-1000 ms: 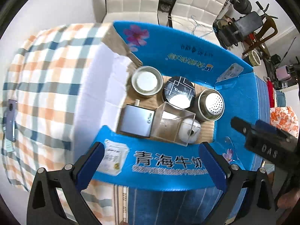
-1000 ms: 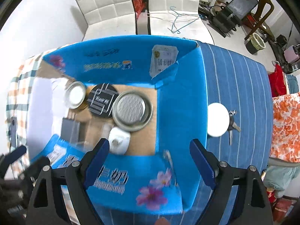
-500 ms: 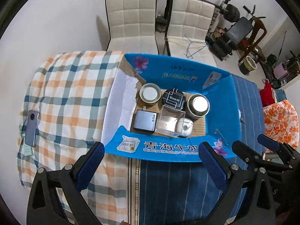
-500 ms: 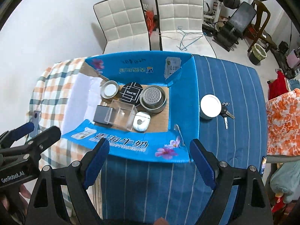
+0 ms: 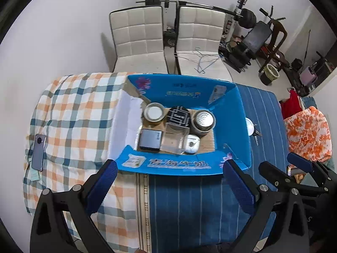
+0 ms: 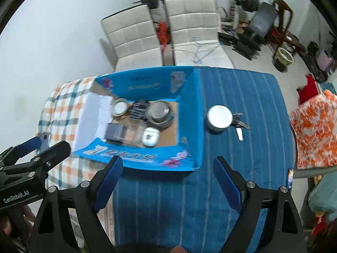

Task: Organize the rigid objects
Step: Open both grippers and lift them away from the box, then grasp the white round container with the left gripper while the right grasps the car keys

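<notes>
Blue box (image 5: pixel 179 164) holds most items mid-table, but the round tin (image 6: pixel 219 118) and keys (image 6: pixel 239 124) lie beside its right wall, and with both my left gripper (image 5: pixel 168 184) and right gripper (image 6: pixel 167 178) spread empty, a careless reach could knock them.

"GenRobot.AI" is printed in white on the black body of the left gripper (image 6: pixel 42 147), seen from the right wrist. Beyond the left gripper, white Chinese characters "青海牛奶" are carried on the blue box (image 5: pixel 178 164)'s near flap; other print is too small.
</notes>
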A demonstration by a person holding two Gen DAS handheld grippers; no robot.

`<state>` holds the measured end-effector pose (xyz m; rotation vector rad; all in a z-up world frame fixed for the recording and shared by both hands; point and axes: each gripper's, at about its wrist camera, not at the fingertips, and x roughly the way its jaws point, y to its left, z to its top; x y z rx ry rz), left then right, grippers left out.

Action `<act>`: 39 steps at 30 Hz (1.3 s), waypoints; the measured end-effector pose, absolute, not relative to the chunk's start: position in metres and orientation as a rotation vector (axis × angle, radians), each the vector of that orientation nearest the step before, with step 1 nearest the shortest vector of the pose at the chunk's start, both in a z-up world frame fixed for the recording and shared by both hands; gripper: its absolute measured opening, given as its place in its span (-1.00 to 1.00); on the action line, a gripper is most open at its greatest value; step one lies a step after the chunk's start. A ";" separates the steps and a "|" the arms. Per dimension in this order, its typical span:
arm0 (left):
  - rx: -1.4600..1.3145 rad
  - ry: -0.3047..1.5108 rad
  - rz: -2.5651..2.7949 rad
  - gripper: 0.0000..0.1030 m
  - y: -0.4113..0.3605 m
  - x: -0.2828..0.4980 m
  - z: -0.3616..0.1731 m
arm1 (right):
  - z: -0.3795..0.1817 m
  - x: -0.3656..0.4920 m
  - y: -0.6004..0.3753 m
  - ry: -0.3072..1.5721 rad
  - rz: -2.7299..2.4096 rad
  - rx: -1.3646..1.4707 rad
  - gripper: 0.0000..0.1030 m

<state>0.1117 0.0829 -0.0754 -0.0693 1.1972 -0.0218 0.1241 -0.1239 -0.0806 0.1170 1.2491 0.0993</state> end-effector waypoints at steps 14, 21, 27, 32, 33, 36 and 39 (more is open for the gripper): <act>0.059 1.209 -0.031 1.00 -0.046 0.198 -0.152 | -0.216 0.197 -0.301 1.388 -0.185 0.307 0.74; 0.122 1.260 0.053 1.00 -0.071 0.247 -0.197 | -0.293 0.266 -0.305 1.488 -0.139 0.235 0.69; 0.146 1.296 0.077 1.00 -0.081 0.267 -0.216 | -0.329 0.288 -0.282 1.550 -0.044 0.065 0.55; 0.202 1.286 0.095 1.00 -0.089 0.272 -0.216 | -0.327 0.290 -0.265 1.499 -0.014 -0.042 -0.21; 0.204 1.286 0.092 1.00 -0.089 0.273 -0.215 | -0.326 0.290 -0.267 1.508 -0.024 -0.044 -0.33; 0.214 1.266 0.068 1.00 -0.094 0.274 -0.206 | -0.327 0.282 -0.284 1.551 -0.059 0.009 -0.45; 0.250 1.225 0.029 1.00 -0.108 0.275 -0.192 | -0.329 0.266 -0.309 1.590 -0.125 0.042 -0.45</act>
